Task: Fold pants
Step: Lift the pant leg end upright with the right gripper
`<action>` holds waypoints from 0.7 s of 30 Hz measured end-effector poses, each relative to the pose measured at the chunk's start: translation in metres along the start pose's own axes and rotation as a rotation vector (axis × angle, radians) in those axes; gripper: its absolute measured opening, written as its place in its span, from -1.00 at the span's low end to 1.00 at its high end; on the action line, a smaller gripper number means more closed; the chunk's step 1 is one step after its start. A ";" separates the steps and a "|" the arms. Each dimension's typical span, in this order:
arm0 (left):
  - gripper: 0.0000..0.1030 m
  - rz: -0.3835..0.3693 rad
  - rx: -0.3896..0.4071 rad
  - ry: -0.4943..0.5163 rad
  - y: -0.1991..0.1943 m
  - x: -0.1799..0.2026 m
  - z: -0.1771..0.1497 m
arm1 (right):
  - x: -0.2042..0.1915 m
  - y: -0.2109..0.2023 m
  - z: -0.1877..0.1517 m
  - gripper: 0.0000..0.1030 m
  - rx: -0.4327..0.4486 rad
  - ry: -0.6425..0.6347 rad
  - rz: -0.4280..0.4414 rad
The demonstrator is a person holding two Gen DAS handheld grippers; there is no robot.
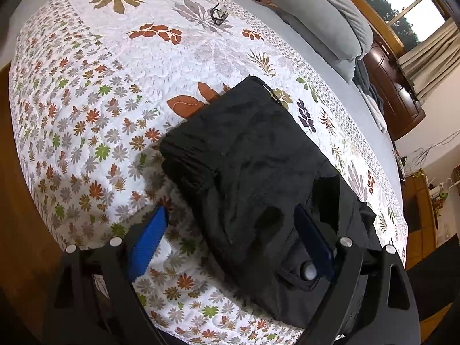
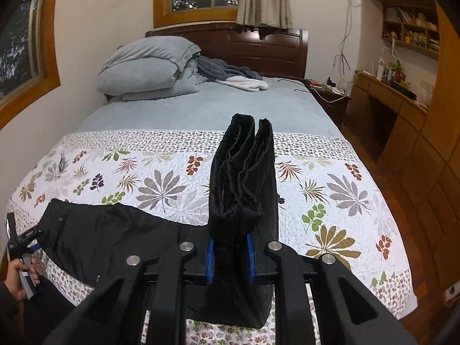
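Note:
Black pants (image 1: 253, 155) lie partly folded on a floral quilt (image 1: 95, 92). My left gripper (image 1: 230, 238) is open above the waist end; one blue finger (image 1: 149, 238) is over the quilt, the other (image 1: 313, 238) over the fabric near a metal button (image 1: 310, 270). My right gripper (image 2: 230, 258) is shut on the bunched leg ends of the pants (image 2: 244, 178) and holds them raised above the bed. The rest of the pants (image 2: 115, 230) lies flat to its left, where the left gripper (image 2: 23, 241) shows in a hand.
The quilt (image 2: 330, 201) covers the near half of a bed with a grey sheet (image 2: 201, 106). Grey pillows (image 2: 149, 66) and blankets lie by the wooden headboard (image 2: 258, 49). Glasses (image 1: 218, 14) lie on the quilt's far side. A wooden desk (image 2: 388, 100) stands right of the bed.

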State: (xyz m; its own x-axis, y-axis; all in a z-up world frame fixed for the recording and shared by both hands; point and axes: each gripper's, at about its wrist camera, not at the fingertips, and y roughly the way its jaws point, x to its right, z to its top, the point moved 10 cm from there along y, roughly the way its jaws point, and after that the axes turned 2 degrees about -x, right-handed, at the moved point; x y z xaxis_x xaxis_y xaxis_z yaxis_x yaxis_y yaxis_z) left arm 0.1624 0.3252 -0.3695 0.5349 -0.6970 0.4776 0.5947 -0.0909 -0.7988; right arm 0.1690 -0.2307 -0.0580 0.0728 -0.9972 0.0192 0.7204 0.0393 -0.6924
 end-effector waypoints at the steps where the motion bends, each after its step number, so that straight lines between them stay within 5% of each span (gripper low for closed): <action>1: 0.72 -0.004 0.000 -0.002 0.000 0.000 0.000 | -0.003 0.002 0.000 -0.67 -0.004 -0.008 0.002; 21: 0.72 -0.068 -0.012 -0.028 -0.002 -0.001 -0.002 | -0.098 0.049 -0.039 -0.67 -0.151 -0.248 -0.019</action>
State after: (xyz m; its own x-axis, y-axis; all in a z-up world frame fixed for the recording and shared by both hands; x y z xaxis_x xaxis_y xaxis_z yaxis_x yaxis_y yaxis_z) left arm 0.1592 0.3240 -0.3688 0.5101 -0.6691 0.5405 0.6233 -0.1455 -0.7683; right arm 0.1703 -0.1335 -0.1215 0.2401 -0.9507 0.1963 0.6141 -0.0078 -0.7892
